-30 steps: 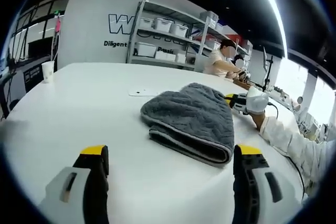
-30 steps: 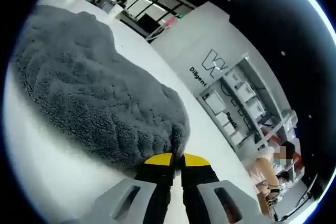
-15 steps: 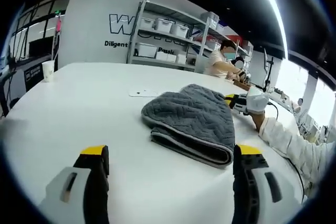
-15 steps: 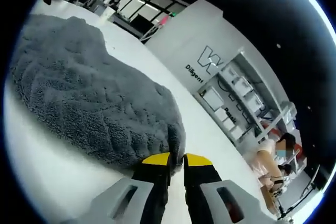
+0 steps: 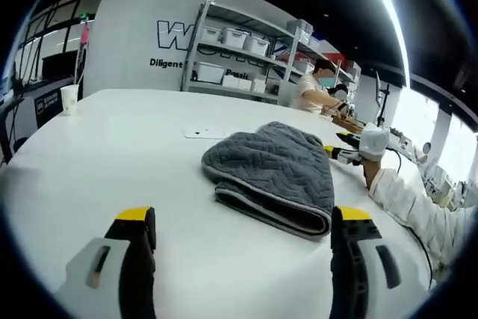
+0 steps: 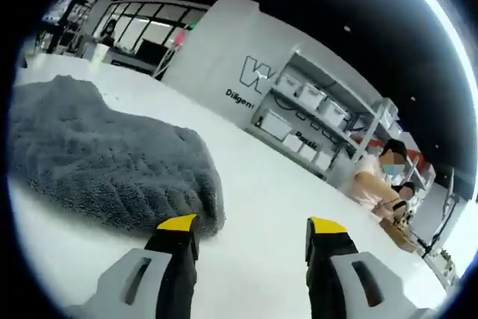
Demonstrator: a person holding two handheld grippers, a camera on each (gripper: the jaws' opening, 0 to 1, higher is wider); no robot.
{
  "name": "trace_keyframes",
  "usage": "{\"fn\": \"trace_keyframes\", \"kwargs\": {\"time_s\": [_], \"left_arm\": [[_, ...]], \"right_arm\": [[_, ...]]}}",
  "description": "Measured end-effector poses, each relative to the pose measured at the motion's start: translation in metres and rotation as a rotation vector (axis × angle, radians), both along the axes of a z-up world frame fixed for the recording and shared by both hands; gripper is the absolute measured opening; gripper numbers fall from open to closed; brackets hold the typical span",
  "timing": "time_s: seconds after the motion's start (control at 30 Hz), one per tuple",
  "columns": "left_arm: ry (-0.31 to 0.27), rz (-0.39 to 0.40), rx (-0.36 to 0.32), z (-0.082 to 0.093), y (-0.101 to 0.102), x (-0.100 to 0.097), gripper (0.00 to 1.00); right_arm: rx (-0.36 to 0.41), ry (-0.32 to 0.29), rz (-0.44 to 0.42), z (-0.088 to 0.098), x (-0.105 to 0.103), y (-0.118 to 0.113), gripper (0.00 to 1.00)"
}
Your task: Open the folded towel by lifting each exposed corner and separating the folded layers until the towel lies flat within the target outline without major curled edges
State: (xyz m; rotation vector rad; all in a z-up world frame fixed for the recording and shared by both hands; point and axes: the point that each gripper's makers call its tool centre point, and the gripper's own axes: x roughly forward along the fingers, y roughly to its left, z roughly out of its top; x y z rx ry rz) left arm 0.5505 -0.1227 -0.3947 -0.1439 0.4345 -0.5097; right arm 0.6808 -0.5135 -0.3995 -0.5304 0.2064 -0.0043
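**Status: towel folded on counter, both grippers parted and empty**

The grey towel [image 5: 272,173] lies folded on the white counter [image 5: 112,155], toward the middle of its surface, well clear of the near edge. Its folded layers are stacked; a pale hem band runs along the side facing the left gripper, and the top face carries a herringbone weave. No layer is lifted.

The left gripper [image 5: 243,222] is held low over the near part of the counter. Its jaws stand wide apart with nothing between them, and the towel sits ahead of them, slightly toward the right jaw. It does not touch the towel.

The right gripper [image 6: 252,231] has its jaws spread, nothing clamped. In the right gripper view the towel [image 6: 97,166] lies to the left, and its rounded end sits just beside the tip of the left jaw (contact cannot be confirmed). In the left gripper view this gripper [image 5: 342,148] appears at the far right end of the towel, carried by a gloved hand [image 5: 372,142] in a white sleeve.

Other items: a paper cup [image 5: 69,100] stands near the far left edge of the counter. A small flat white item [image 5: 203,133] lies beyond the towel. A shelf rack [image 5: 239,54] with storage bins stands against the back wall, and a seated person [image 5: 314,89] is beside it.
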Motion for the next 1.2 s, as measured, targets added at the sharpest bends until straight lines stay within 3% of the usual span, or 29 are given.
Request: {"fn": "trace_keyframes", "kwargs": {"time_s": [0.23, 0.43, 0.63, 0.7, 0.77, 0.93, 1.2], "left_arm": [[-0.003, -0.005, -0.005, 0.001, -0.001, -0.001, 0.96], [-0.005, -0.01, -0.007, 0.002, -0.001, -0.002, 0.95], [-0.003, -0.014, -0.009, 0.001, -0.002, -0.002, 0.95], [-0.002, -0.014, -0.007, 0.001, -0.002, -0.002, 0.95], [-0.006, -0.016, -0.004, 0.002, -0.003, -0.002, 0.95], [-0.006, -0.015, -0.001, 0.001, -0.002, -0.003, 0.96], [-0.01, -0.022, 0.001, 0.002, -0.004, -0.004, 0.97]], "right_arm": [[-0.004, -0.062, 0.001, 0.013, -0.02, 0.011, 0.76], [0.015, -0.066, 0.001, 0.014, -0.032, 0.012, 0.85], [0.098, -0.065, 0.008, 0.014, -0.045, 0.008, 0.92], [0.151, -0.097, 0.029, 0.019, -0.051, 0.01, 0.93], [0.167, -0.078, 0.043, 0.016, -0.057, 0.011, 0.99], [0.253, -0.025, 0.09, 0.008, -0.075, 0.022, 0.99], [0.311, 0.01, 0.179, 0.008, -0.102, 0.045, 0.99]]}}
